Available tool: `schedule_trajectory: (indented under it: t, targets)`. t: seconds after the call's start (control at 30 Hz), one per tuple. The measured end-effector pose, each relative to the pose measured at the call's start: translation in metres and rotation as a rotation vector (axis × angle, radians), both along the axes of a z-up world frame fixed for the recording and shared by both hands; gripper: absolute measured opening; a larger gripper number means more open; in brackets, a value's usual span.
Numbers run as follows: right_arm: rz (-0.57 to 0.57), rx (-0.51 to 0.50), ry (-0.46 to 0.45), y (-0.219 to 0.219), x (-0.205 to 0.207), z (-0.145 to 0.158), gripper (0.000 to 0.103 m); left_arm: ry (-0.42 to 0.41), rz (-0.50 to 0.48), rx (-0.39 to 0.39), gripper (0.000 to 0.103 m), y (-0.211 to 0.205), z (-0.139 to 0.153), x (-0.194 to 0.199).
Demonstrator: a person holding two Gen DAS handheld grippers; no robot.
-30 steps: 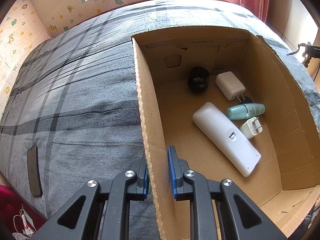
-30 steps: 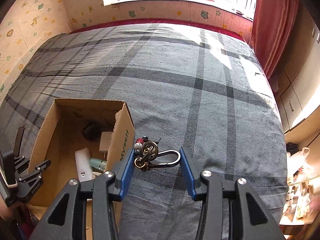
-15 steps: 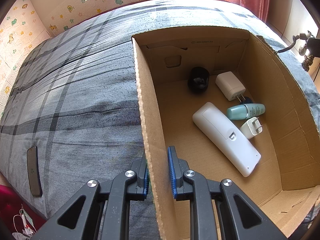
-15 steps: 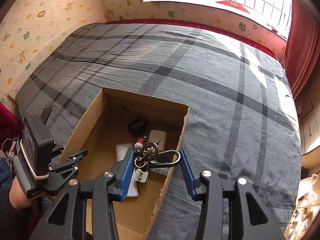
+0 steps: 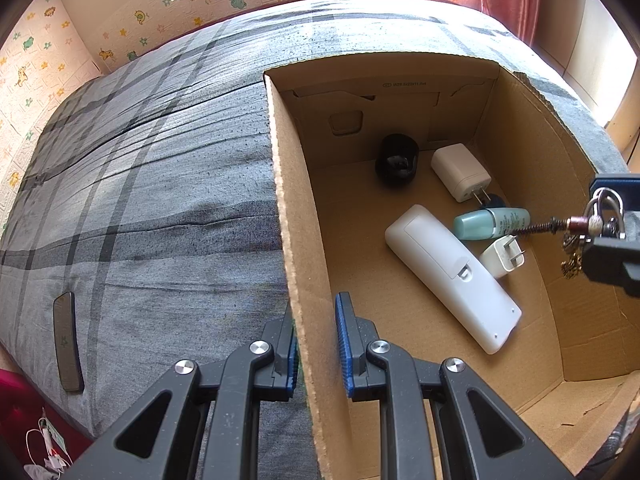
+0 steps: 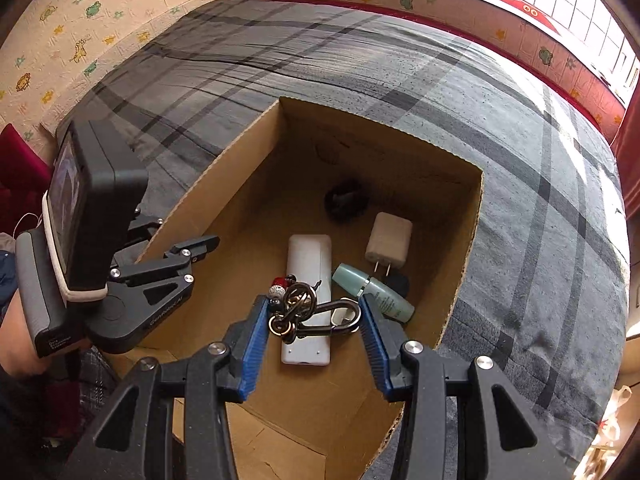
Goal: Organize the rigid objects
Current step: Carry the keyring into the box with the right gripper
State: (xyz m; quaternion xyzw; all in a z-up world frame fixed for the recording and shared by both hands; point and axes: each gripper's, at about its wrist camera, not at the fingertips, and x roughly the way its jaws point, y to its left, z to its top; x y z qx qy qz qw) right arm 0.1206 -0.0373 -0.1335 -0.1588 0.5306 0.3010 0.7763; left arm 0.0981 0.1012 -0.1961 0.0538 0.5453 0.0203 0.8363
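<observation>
Brown corrugated cardboard is forming the open box [image 5: 304,216] that is sitting on the grey plaid bed [image 5: 152,184]. The left tongs [image 5: 316,344] are pinching the box's near side wall, one blue pad outside and one inside, clenched on the cardboard. The right tongs [image 6: 314,320] are hanging over the box's interior, gripping a keychain [image 6: 316,312] by the two ends of its silver carabiner; rings, beads and small charms are dangling from it above the box floor. In the left wrist view the same keychain [image 5: 588,226] is showing at the right edge, just inside the box's right wall, with a thin spring-like strand reaching out toward the middle.

Lying on the box floor are a long white remote [image 5: 452,276], a pale green bottle [image 5: 492,222] on its side just beside it, a small white plug [image 5: 502,256] touching the remote's edge, a larger white charger [image 5: 460,172] with its prongs pointing at the bottle, and a round black object [image 5: 396,160] near the far wall. A dark flat strip [image 5: 68,340] is resting on the bed, well apart from the box, near the mattress edge.
</observation>
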Motion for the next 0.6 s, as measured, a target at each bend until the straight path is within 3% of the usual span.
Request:
schedule_trajectory:
  t: [0.6]
  targets:
    - [0.056,-0.104,0.157,0.025,-0.005,-0.072,0.048,0.001,0.0,0.0,0.019,0.0,0.0,0.0]
